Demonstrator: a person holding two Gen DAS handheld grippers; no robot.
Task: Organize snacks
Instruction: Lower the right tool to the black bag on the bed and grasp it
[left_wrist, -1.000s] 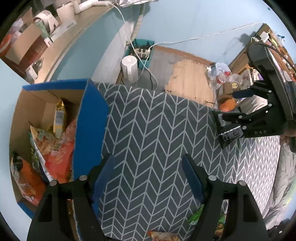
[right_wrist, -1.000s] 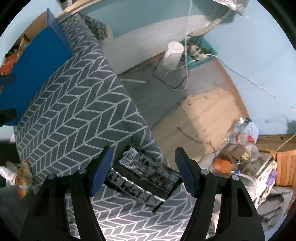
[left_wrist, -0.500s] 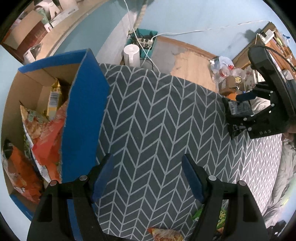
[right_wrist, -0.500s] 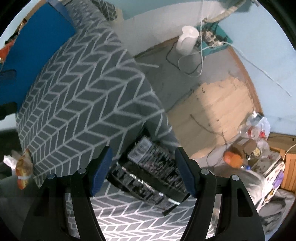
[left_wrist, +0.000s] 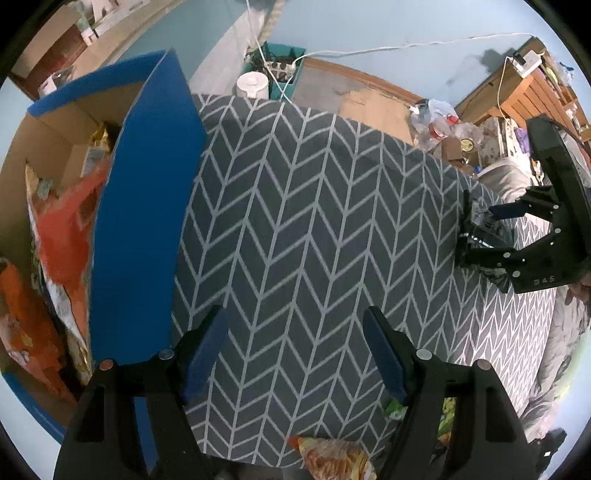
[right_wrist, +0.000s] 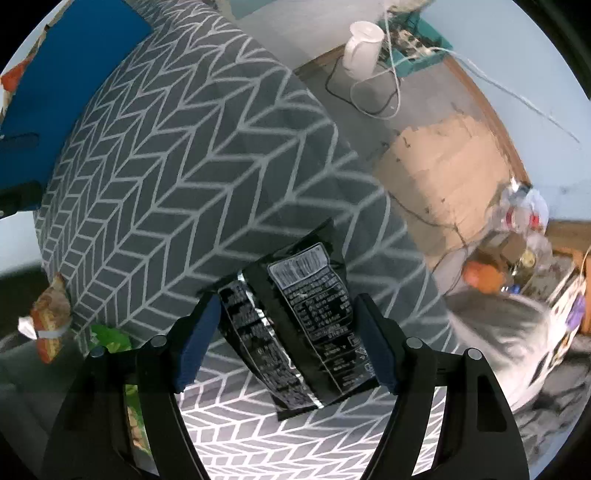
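Observation:
A black snack bag (right_wrist: 299, 317) with white print lies between the fingers of my right gripper (right_wrist: 284, 314), which is shut on it and holds it over the grey chevron cloth (right_wrist: 177, 155). In the left wrist view the right gripper (left_wrist: 480, 236) holds that bag (left_wrist: 476, 221) at the cloth's right edge. My left gripper (left_wrist: 295, 325) is open and empty above the cloth (left_wrist: 314, 221). A blue-sided cardboard box (left_wrist: 140, 206) at the left holds several orange and red snack bags (left_wrist: 62, 236).
An orange snack bag (left_wrist: 328, 454) and a green one (left_wrist: 395, 410) lie at the cloth's near edge; they also show in the right wrist view (right_wrist: 48, 317) (right_wrist: 110, 338). Beyond the cloth are a white kettle (left_wrist: 252, 84), cables, a teal crate (left_wrist: 275, 70) and floor clutter (left_wrist: 443, 122).
The right gripper has turned, so the black bag now stands more lengthwise between its fingers. The left gripper has pulled back and up; the box and cloth show more fully.

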